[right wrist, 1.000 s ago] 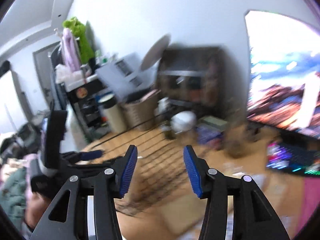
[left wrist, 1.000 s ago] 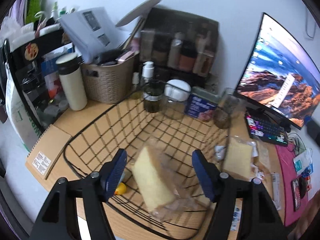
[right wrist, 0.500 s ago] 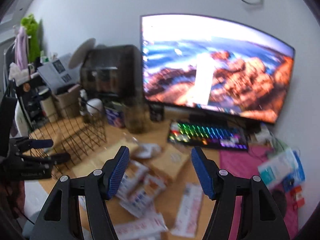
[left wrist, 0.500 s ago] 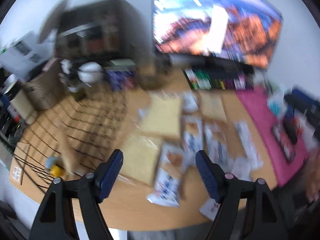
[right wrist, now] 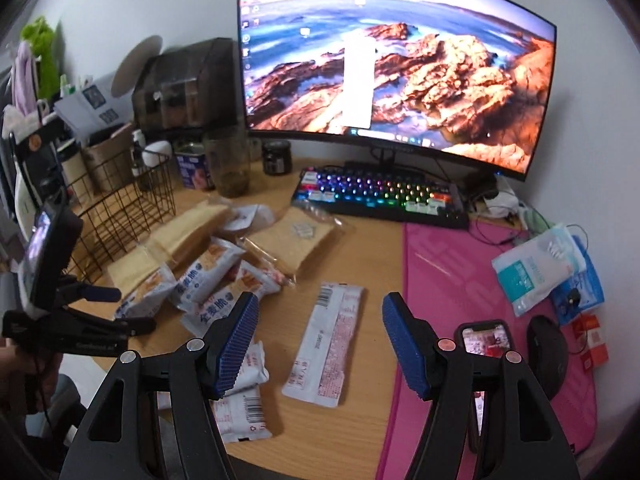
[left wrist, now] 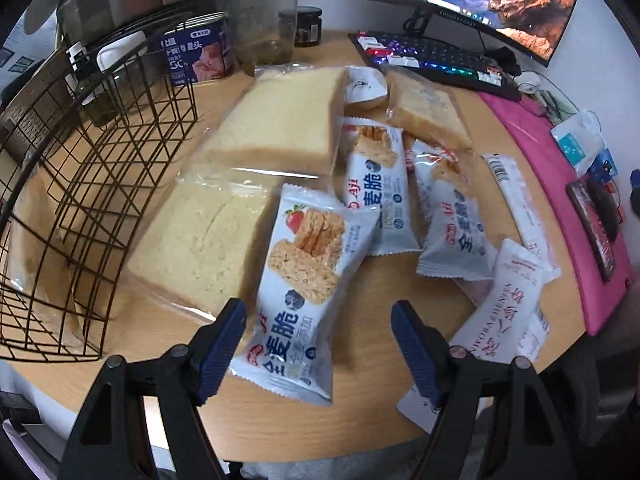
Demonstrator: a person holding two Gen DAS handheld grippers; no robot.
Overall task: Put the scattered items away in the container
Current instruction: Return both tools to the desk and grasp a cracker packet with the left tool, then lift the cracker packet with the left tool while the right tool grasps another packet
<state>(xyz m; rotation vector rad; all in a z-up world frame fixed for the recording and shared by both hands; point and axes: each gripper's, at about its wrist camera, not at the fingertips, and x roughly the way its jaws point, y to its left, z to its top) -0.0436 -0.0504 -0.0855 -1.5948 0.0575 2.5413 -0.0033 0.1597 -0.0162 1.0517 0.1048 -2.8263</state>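
The black wire basket (left wrist: 76, 184) stands at the desk's left, with a wrapped bread slice inside it; it also shows in the right wrist view (right wrist: 120, 208). Beside it lie bagged bread slices (left wrist: 276, 120) and several white snack packets. My left gripper (left wrist: 318, 344) is open and empty, its jaws either side of the nearest strawberry cracker packet (left wrist: 304, 280). My right gripper (right wrist: 318, 340) is open and empty, hovering above a long white packet (right wrist: 330, 344). The left gripper also shows in the right wrist view (right wrist: 104, 308).
A monitor (right wrist: 396, 80) and lit keyboard (right wrist: 380, 196) stand at the back. A pink mat (right wrist: 480, 320) carries a phone (right wrist: 486, 338) and mouse (right wrist: 546, 352). A blue tin (left wrist: 196, 54), jars and a glass stand behind the basket.
My left gripper has swung from over the basket, where a bread slice dropped, to the snack pile on the right. My right gripper has turned from the basket to the desk's middle.
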